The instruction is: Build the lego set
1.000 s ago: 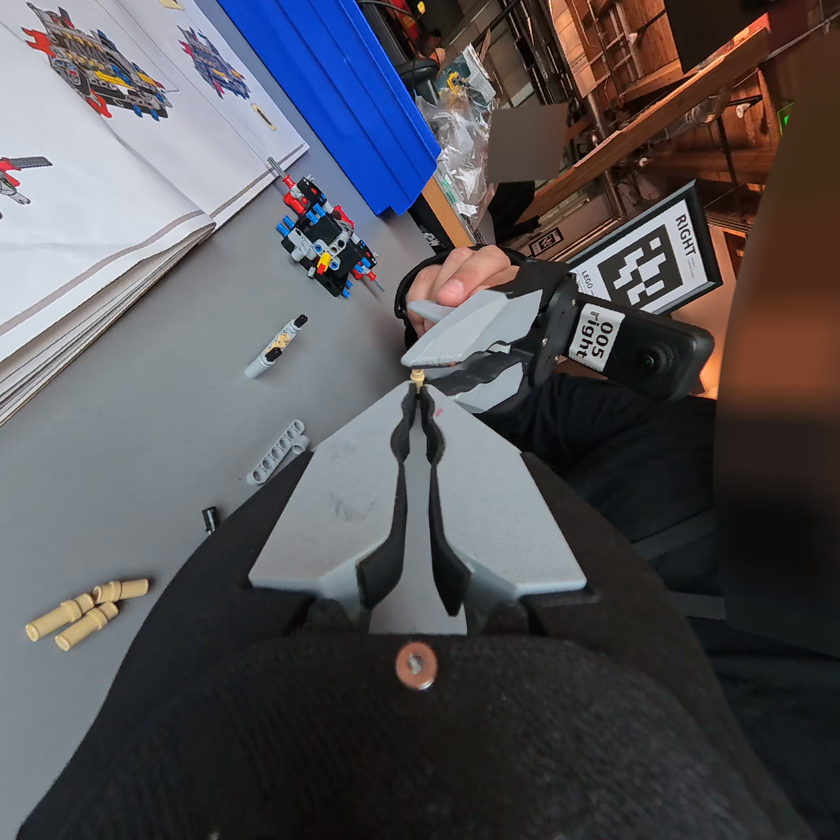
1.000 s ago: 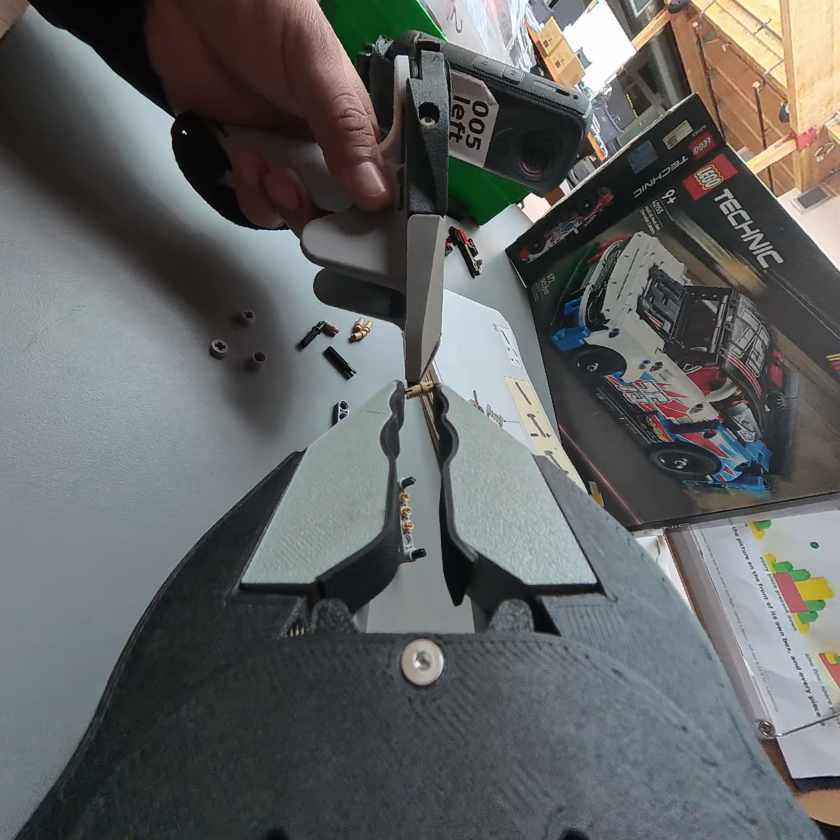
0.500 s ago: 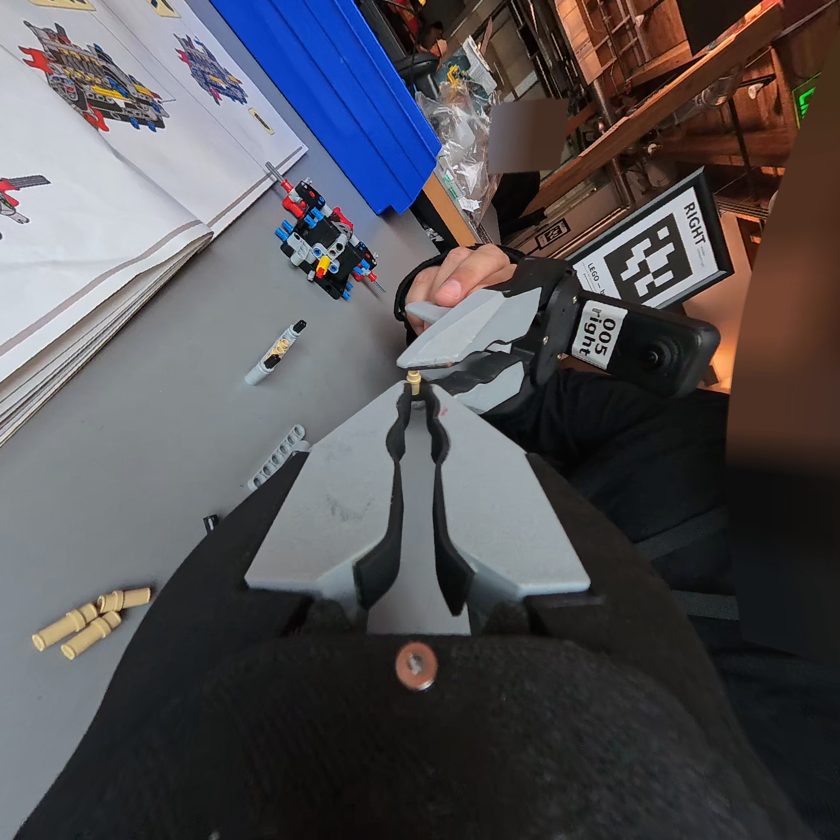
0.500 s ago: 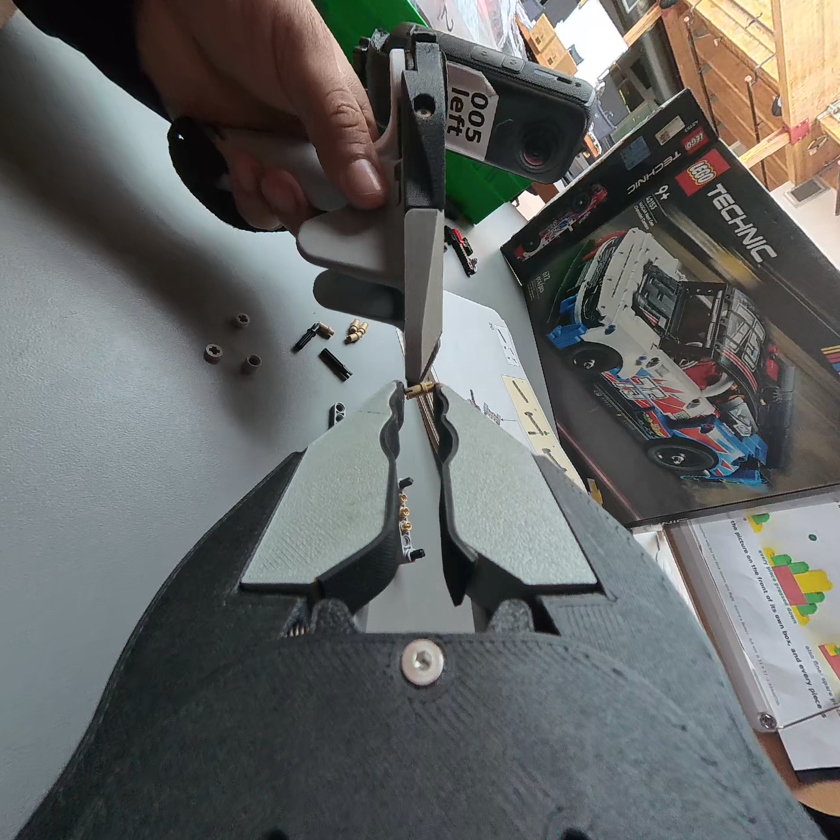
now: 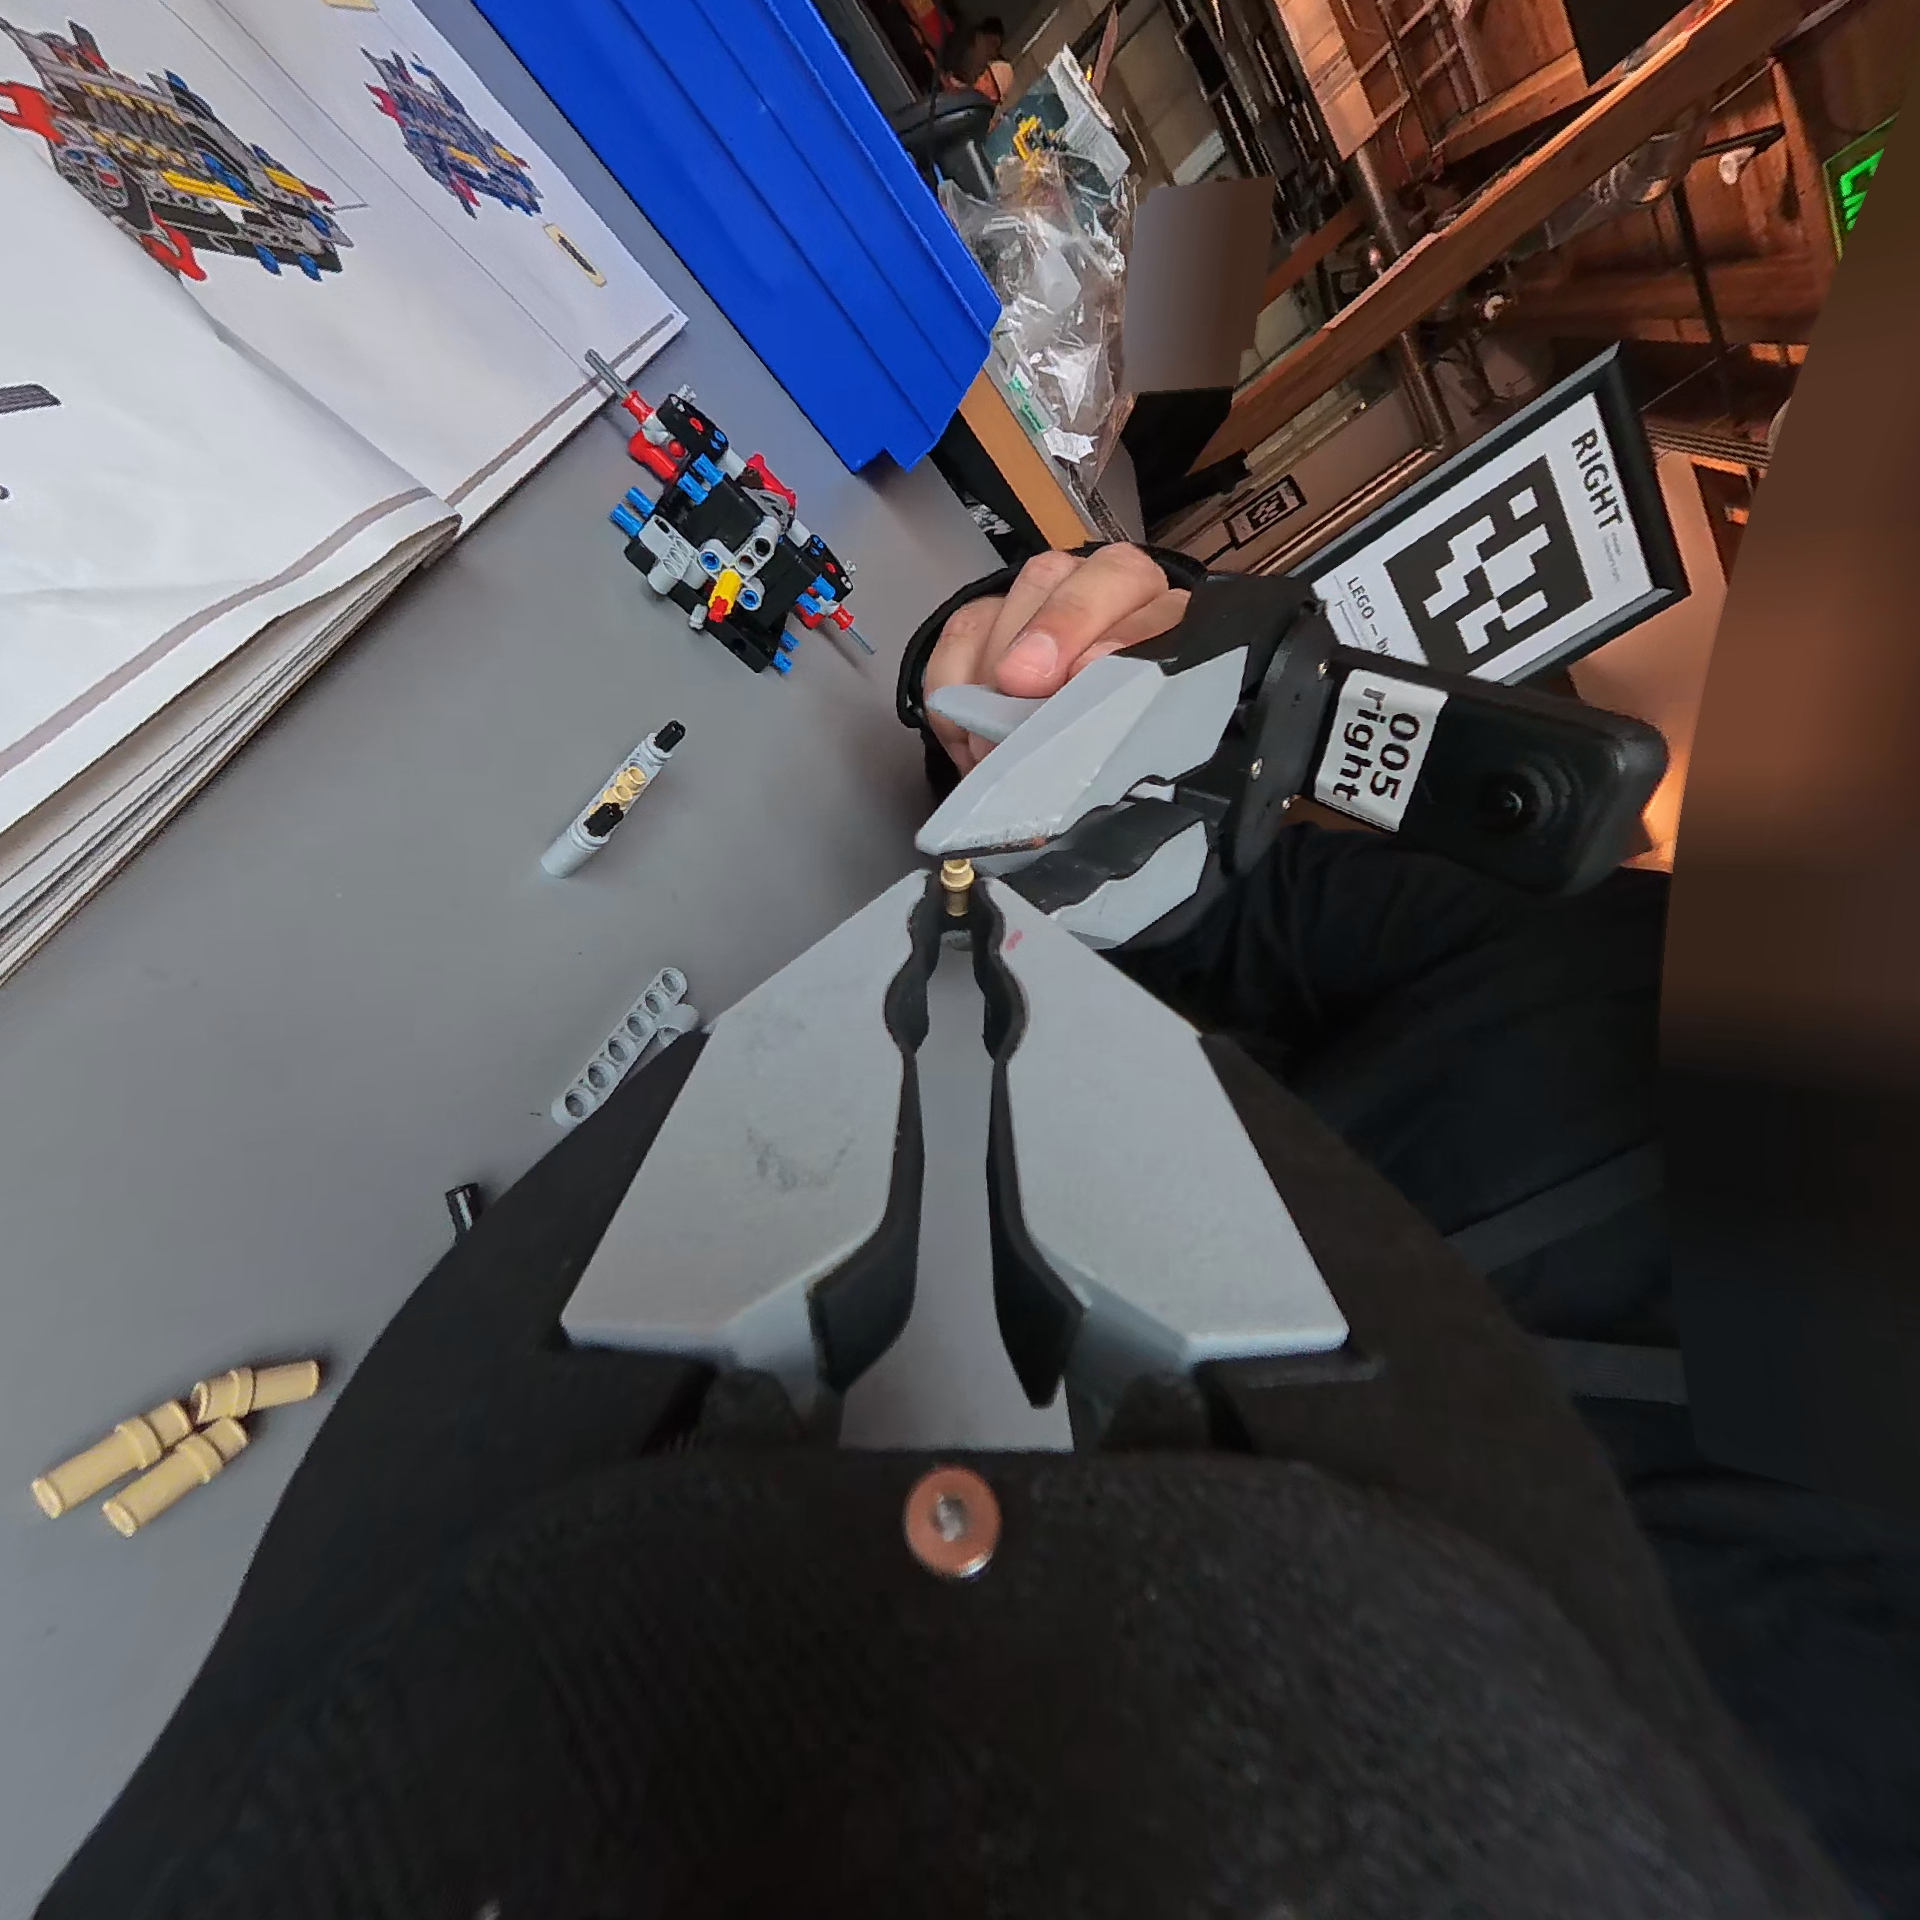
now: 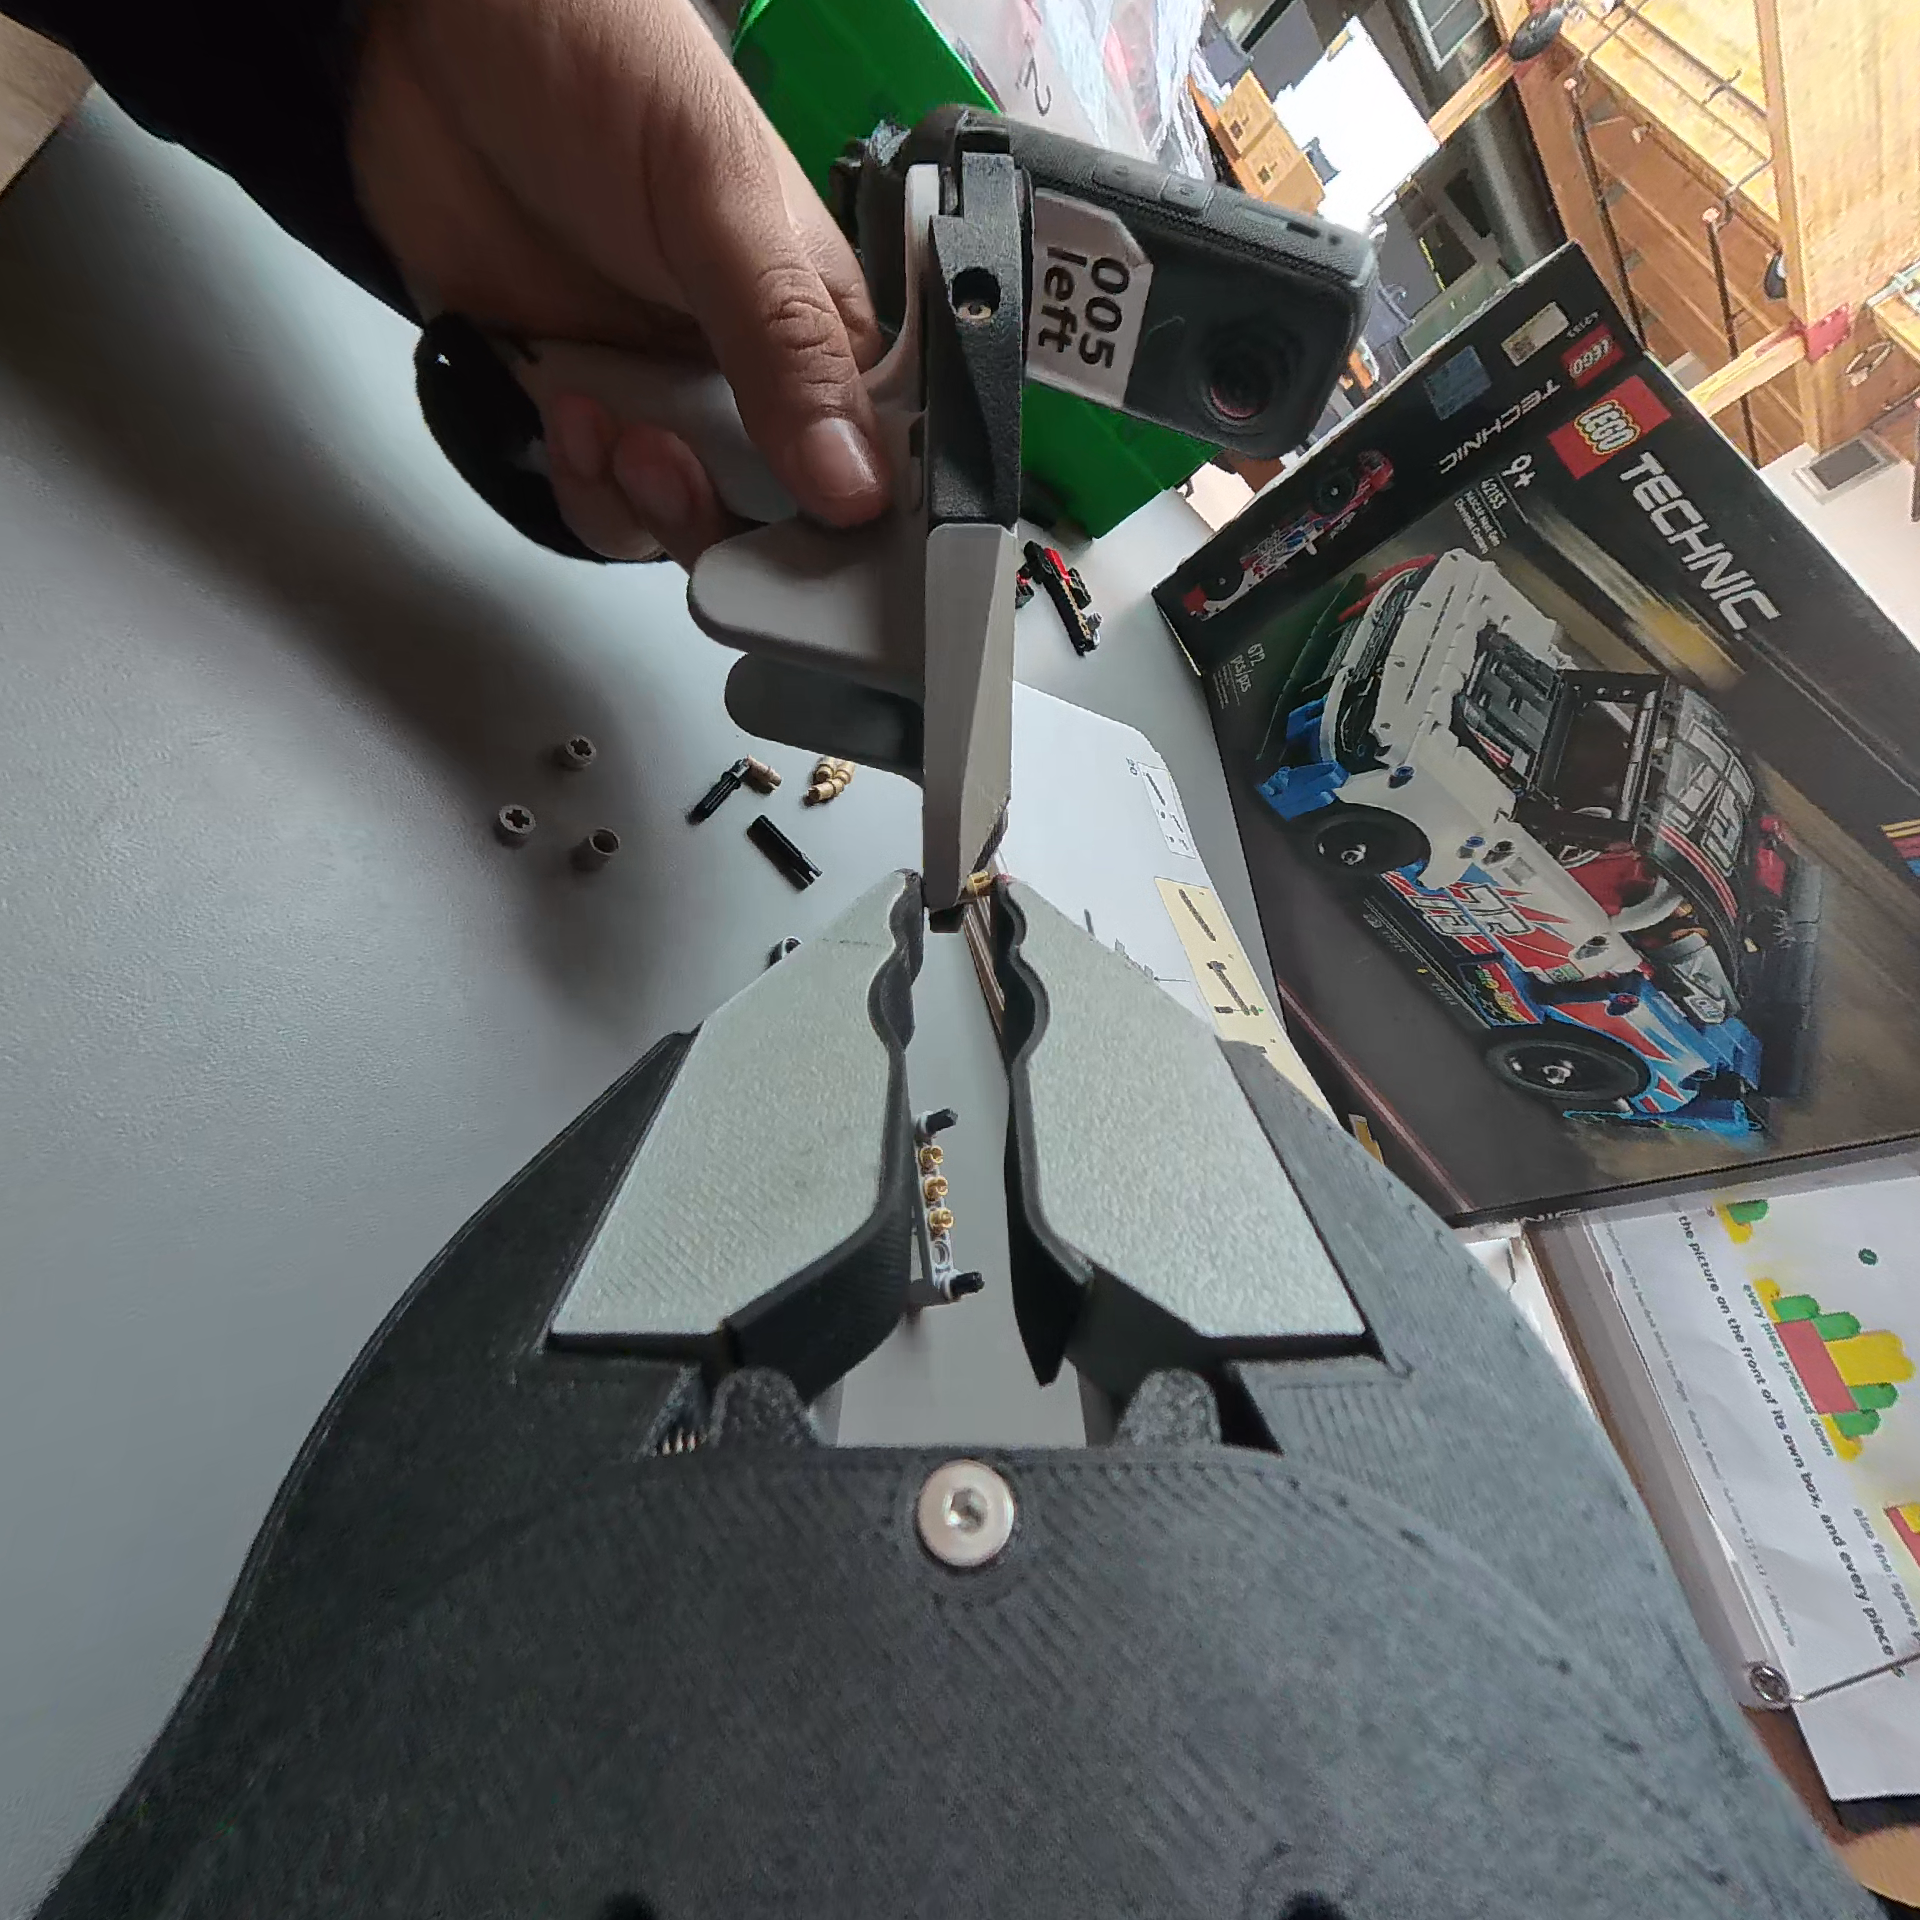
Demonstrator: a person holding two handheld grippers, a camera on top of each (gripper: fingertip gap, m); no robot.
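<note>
- Joining small parts in mid-air is, in my judgement, the step in hand. Your left gripper (image 5: 954, 912) pinches a tan pin (image 5: 954, 888) at its very tips, raised above the grey table (image 5: 312, 935).
- Your right gripper (image 5: 971, 847) meets that pin tip to tip from the right. In the right wrist view its jaws stand narrowly apart around the left gripper's tip. I cannot tell whether they grip anything.
- The next move calls for a clean handover or a seating of the pin, probably into a beam hole. Keep the pin square to the receiving part. It is small, held only at its end, and could spring out.
- On the table, left to right:
  - loose tan pins (image 5: 177, 1444) in a small heap;
  - an open instruction booklet (image 5: 208, 436);
  - a bare grey beam (image 5: 623, 1029);
  - a pinned grey beam (image 5: 613, 800), already carrying tan and black pins;
  - the partial assembly (image 5: 738, 561), just beside the booklet's corner.
- Containers:
  - The blue bin (image 5: 779, 208) stands behind the assembly. Its contents are hidden.
  - Clear bags (image 5: 1049, 270) lie just past the blue bin. What they hold is too small to tell.
  - The green bin (image 6: 862, 73) is also hidden inside.
  - The set box (image 6: 1558, 727) lies flat at the right. I cannot tell whether it is open.
</note>
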